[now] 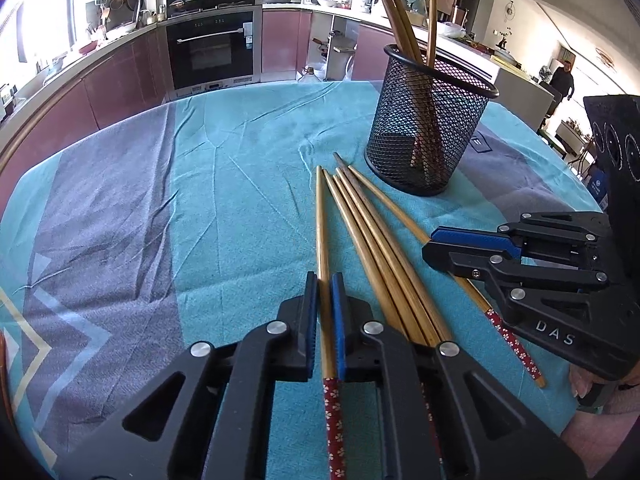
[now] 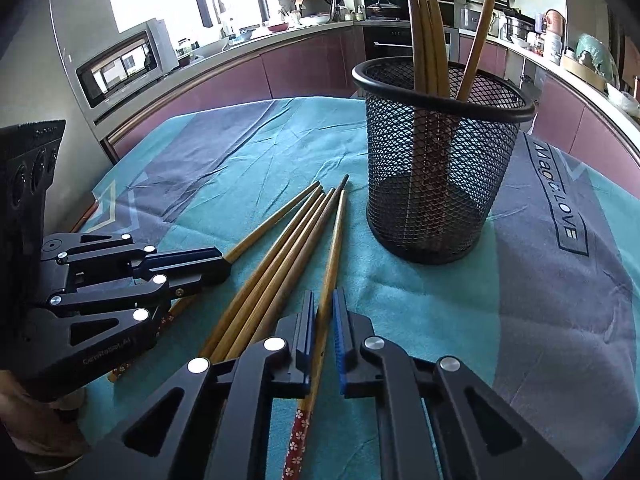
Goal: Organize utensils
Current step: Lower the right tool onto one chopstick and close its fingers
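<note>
Several bamboo chopsticks (image 1: 360, 232) with red flowered ends lie side by side on the teal cloth, also in the right wrist view (image 2: 280, 248). A black mesh cup (image 1: 430, 120) (image 2: 440, 160) stands behind them with several chopsticks upright in it. My left gripper (image 1: 325, 280) is shut on the leftmost chopstick (image 1: 321, 220). My right gripper (image 2: 325, 300) is shut on the rightmost chopstick (image 2: 334, 248). Each gripper also shows in the other's view, the left (image 2: 224, 266) and the right (image 1: 430, 246), low over the cloth.
The table (image 1: 240, 160) is covered by a teal and grey cloth. Kitchen counters, an oven (image 1: 212, 48) and a microwave (image 2: 120, 64) ring the room behind. A person (image 1: 562, 78) stands far right.
</note>
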